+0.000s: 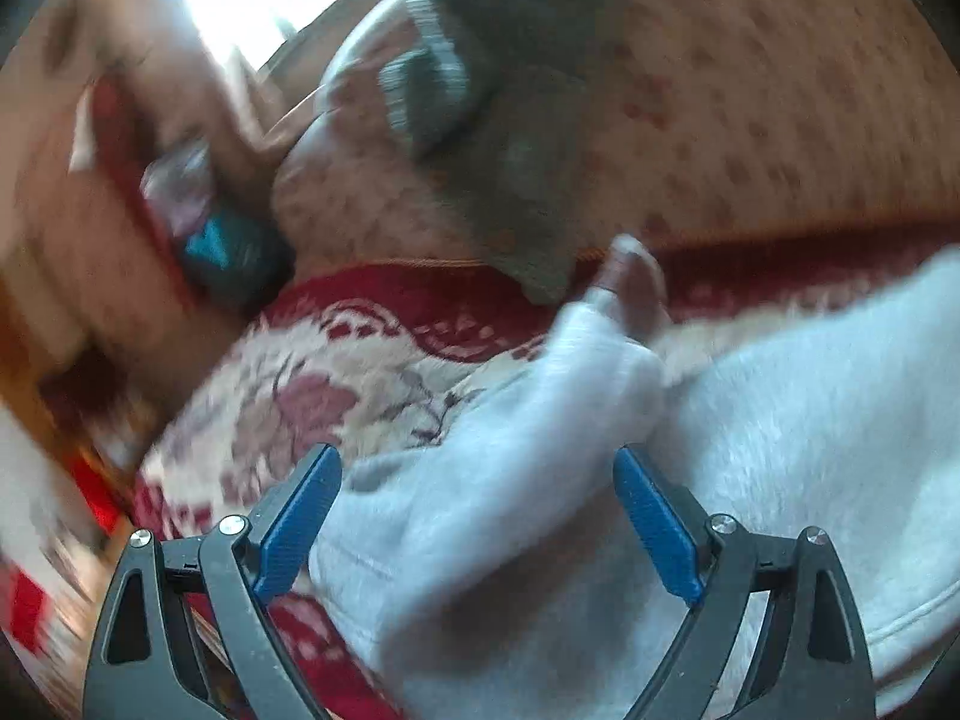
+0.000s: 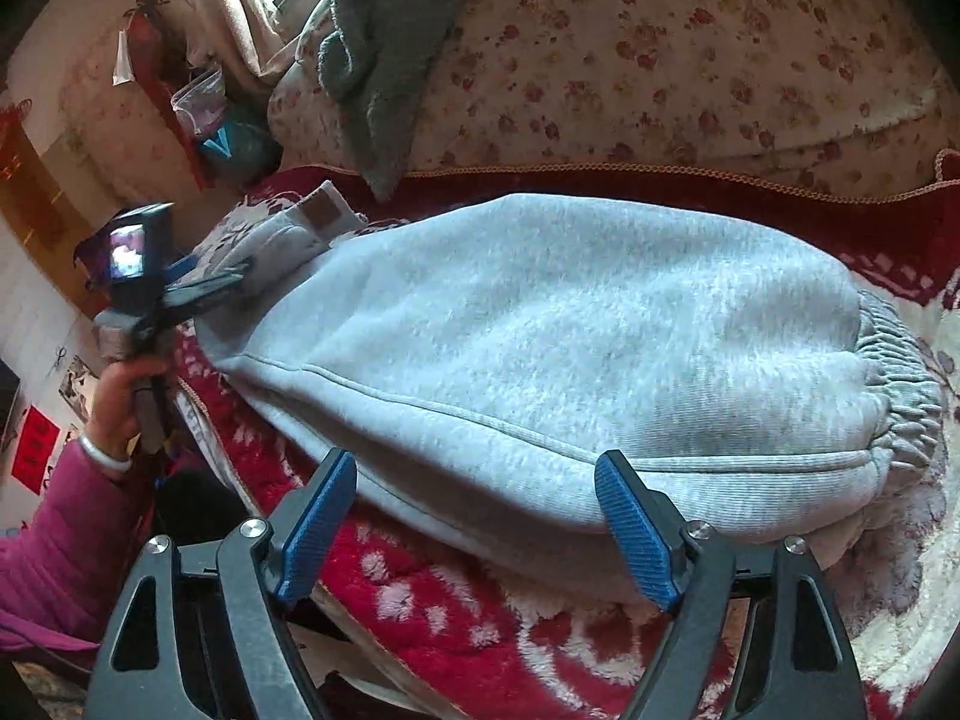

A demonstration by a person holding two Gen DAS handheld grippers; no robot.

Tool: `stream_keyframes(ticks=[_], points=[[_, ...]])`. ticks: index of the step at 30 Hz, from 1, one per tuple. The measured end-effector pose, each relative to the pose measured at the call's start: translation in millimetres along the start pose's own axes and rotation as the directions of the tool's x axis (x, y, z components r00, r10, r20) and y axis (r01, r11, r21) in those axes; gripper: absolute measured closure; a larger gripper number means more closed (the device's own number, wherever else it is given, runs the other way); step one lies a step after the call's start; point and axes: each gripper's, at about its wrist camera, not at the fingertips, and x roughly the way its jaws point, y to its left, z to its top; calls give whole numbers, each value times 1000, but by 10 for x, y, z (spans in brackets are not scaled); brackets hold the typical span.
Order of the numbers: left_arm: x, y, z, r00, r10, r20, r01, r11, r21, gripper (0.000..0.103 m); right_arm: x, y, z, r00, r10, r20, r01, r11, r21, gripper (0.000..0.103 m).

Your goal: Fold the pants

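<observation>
While the grey fleece pants are lying folded on the red floral blanket of the bed, both grippers are hovering at the near edge: left gripper and right gripper jaws wide, gripping nothing, probably released after a fold.

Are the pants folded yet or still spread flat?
Folded: the pants lie doubled on the blanket, with stacked edges along the near side and the waistband bunched at one end.
</observation>
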Motion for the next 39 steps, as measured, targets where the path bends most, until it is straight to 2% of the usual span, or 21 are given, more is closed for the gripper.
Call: stream_keyframes(ticks=[2,3,4,6,7,8,9,10,12,13,15,17,19,22,24,28,29,31,33,36,39], points=[[92,-173,6,999,42,9,-42,997,60,11,14,6,-5,1000,3,-5,-3,1000,-4,17],[115,-191,5,999,40,10,-41,998,54,14,22,-6,-3,1000,5,-6,-5,1000,-3,17],[144,-148,2,1000,17,8,-17,1000,17,37,18,-15,-8,1000,7,-6,-7,1000,1,17],[179,48,-8,998,-52,-20,49,993,-103,67,-5,-57,-16,1000,12,-3,-12,1000,14,17],[207,279,-36,991,-126,-34,115,967,-228,74,-28,-82,-28,1000,16,-1,-15,1000,21,17],[235,430,-76,984,-172,-38,151,938,-313,77,-47,-106,-41,1000,19,2,-19,1000,24,17],[264,618,-125,977,-209,-40,177,900,-398,82,-77,-136,-62,1000,17,4,-17,1000,25,17],[287,840,-206,969,-246,-32,199,846,-494,84,-102,-163,-84,1000,8,5,-9,1000,26,17],[349,1299,-445,953,-303,-5,220,703,-676,85,-145,-238,-136,1000,19,-2,-19,999,47,17],[382,1458,-552,950,-314,0,213,645,-734,85,-157,-279,-163,999,40,-1,-40,997,70,16],[476,1740,-798,942,-336,16,202,525,-827,85,-150,-393,-225,995,102,6,-102,984,144,16],[556,1898,-1057,932,-361,27,189,421,-887,85,-72,-521,-296,988,151,1,-147,960,237,16],[648,1986,-1293,920,-392,28,170,334,-927,85,16,-634,-355,984,177,2,-168,933,317,16],[720,2013,-1456,914,-406,23,157,300,-941,85,44,-782,-368,974,215,66,-224,887,403,15],[731,2030,-1520,910,-413,31,164,289,-943,85,55,-855,-351,966,239,98,-258,859,443,14],[731,2015,-1573,907,-419,39,163,265,-950,85,109,-915,-317,967,237,98,-254,837,484,14],[733,2015,-1584,907,-419,39,164,267,-950,85,77,-879,-300,967,236,97,-253,844,473,14],[735,2009,-1553,909,-415,29,161,287,-944,85,-1,-779,-249,962,251,106,-272,859,434,14],[751,2006,-1534,910,-414,23,157,291,-944,85,-35,-761,-217,965,244,97,-261,866,427,14],[759,1990,-1567,911,-412,24,150,276,-949,85,39,-910,-257,968,231,101,-251,838,484,14],[776,1993,-1591,910,-415,18,148,283,-948,83,46,-970,-249,960,244,134,-278,826,490,14]])
